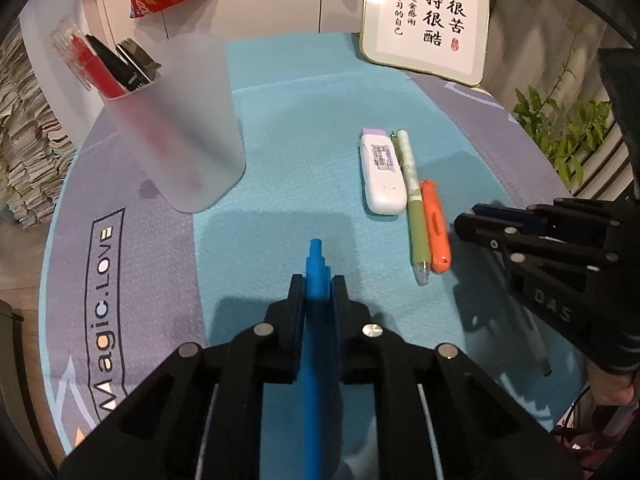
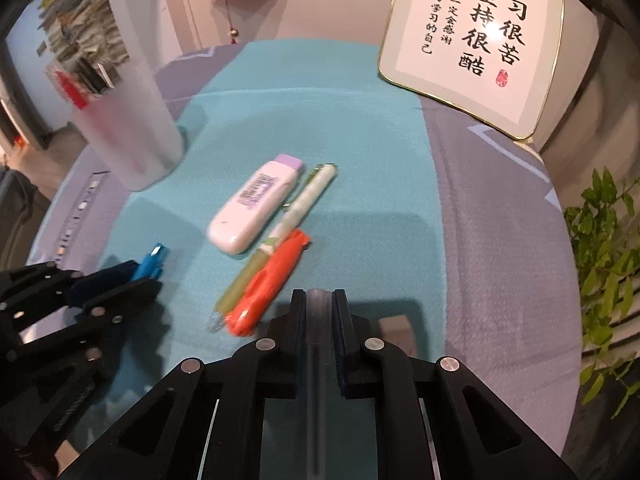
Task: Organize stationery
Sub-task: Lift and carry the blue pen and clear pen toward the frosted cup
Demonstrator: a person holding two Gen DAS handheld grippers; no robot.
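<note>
A teal cloth (image 1: 304, 128) over a grey printed mat covers my desk, a framed calligraphy plaque (image 1: 428, 20) behind. The frosted pen cup (image 1: 180, 128) stands ahead-left of my left gripper (image 1: 318, 284), nearer it than my right gripper (image 2: 318, 300). My left jaws clamp a blue pen (image 1: 316, 268), axis pointing forward; my right jaws pinch a clear pen (image 2: 318, 312). Only the left view shows the cup's contents sharply; the right view is blurred. A white eraser (image 2: 256, 204), green pen (image 2: 296, 212) and orange pen (image 2: 268, 284) lie loose on the cloth.
</note>
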